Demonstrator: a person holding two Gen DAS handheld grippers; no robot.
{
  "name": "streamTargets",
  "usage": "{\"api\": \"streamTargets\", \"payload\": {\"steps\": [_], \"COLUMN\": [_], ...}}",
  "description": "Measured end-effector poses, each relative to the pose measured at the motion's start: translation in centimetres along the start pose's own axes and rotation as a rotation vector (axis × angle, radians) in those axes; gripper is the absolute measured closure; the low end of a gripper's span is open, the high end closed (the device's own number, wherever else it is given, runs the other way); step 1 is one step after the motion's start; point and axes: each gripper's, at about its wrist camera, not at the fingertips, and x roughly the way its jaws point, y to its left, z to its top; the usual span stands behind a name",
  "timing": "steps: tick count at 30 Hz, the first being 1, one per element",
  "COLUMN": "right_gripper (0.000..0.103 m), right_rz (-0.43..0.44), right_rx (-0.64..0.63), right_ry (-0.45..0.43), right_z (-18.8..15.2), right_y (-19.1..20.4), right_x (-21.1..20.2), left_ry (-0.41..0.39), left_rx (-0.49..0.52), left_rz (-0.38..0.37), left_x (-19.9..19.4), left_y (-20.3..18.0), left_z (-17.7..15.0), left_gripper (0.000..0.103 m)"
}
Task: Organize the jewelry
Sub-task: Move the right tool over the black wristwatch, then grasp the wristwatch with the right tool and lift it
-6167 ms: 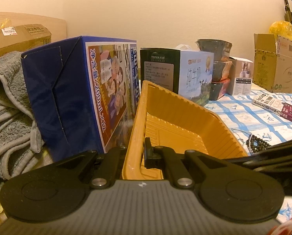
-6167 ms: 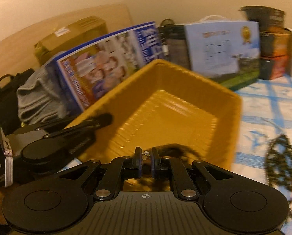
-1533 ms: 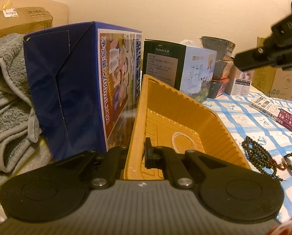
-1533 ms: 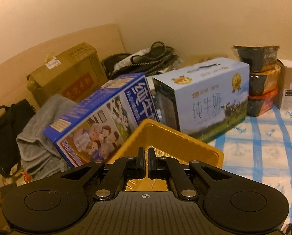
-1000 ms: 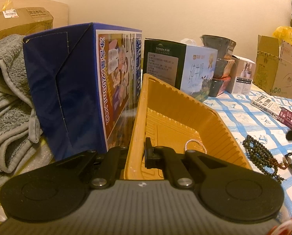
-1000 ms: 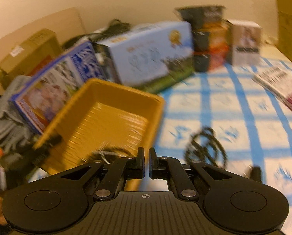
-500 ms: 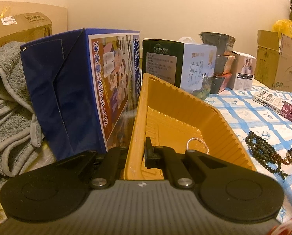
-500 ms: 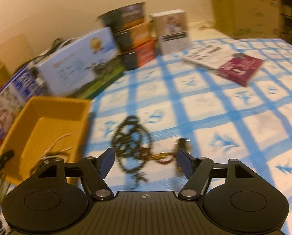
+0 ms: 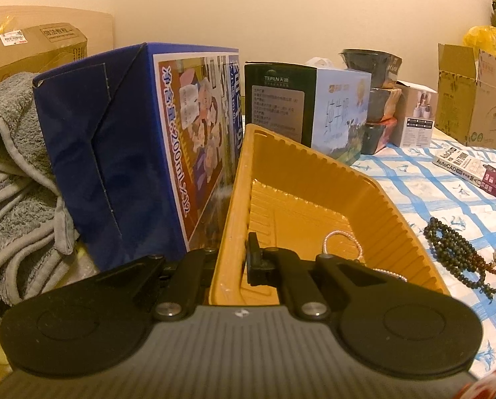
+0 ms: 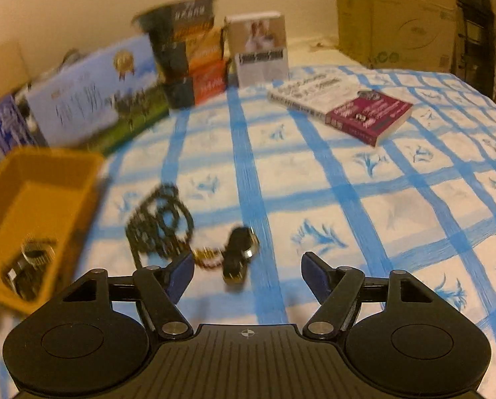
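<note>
The table (image 10: 364, 179), under a blue-checked cloth, carries cartons along the wall: a blue box (image 9: 121, 153) and a milk carton (image 9: 331, 113) stand just beside the yellow tray (image 9: 374, 216). A book (image 10: 344, 106) lies well apart on the cloth.

The left gripper (image 9: 229, 259) is pinching the tray's near left wall, one finger outside it and one inside. In the tray lies a pale bead string (image 9: 344, 239); the right wrist view also shows a dark, blurred item in its near corner, which I cannot identify.

The right gripper (image 10: 248, 274) hovers over the cloth with its blue-padded fingers (image 10: 181, 274) spread wide, holding nothing. Just ahead of it, between the fingers, lies a dark watch (image 10: 239, 249), touching a small reddish bracelet (image 10: 208, 257). A heap of dark beads (image 10: 158, 222) sits beside these, near the tray's outer wall.
</note>
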Motion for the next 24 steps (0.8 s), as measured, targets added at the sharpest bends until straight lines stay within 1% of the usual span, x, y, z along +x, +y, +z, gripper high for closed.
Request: {"api": "streamTargets", "payload": {"steps": [4, 6, 9, 10, 12, 16, 18, 19, 20, 24], "right_gripper": [0.032, 0.039, 0.051, 0.053, 0.064, 0.07, 0.078, 0.08, 0.086, 0.086], "right_rz": [-0.008, -0.034, -0.03, -0.027, -0.028, -0.019, -0.015, -0.012, -0.008, -0.023], "right_rx": [-0.064, -0.121, -0.16, -0.161, -0.172, -0.178, -0.18, -0.18, -0.183, -0.246], "right_ry": [0.023, 0.022, 0.04, 0.043, 0.043, 0.041, 0.042, 0.044, 0.047, 0.016], "right_z": [-0.8, -1.0, -1.0, -0.9, -0.9, -0.8, -0.8, -0.8, -0.8, -0.9], "right_y": [0.4, 1.1, 1.4, 1.4, 1.6, 1.7, 1.7, 1.8, 1.8, 2.5], "right_x": [1.7, 2.6, 4.0, 4.4, 5.0, 5.5, 5.6, 5.6, 5.7, 5.3], "left_ry": [0.001, 0.002, 0.002, 0.002, 0.001, 0.001, 0.0, 0.0, -0.001, -0.002], "left_rx": [0.004, 0.006, 0.009, 0.009, 0.009, 0.01, 0.013, 0.014, 0.015, 0.018], "left_rz": [-0.001, -0.002, -0.004, -0.005, -0.004, -0.005, -0.008, -0.009, -0.01, -0.011], "left_x": [0.1, 0.1, 0.1, 0.0, 0.0, 0.0, 0.0, -0.1, -0.1, -0.1], "left_y": [0.1, 0.1, 0.1, 0.1, 0.1, 0.1, -0.1, -0.1, -0.2, -0.3], "left_z": [0.0, 0.1, 0.1, 0.1, 0.1, 0.1, 0.3, 0.3, 0.4, 0.5], "left_gripper": [0.097, 0.097, 0.097, 0.097, 0.097, 0.097, 0.097, 0.097, 0.097, 0.097]}}
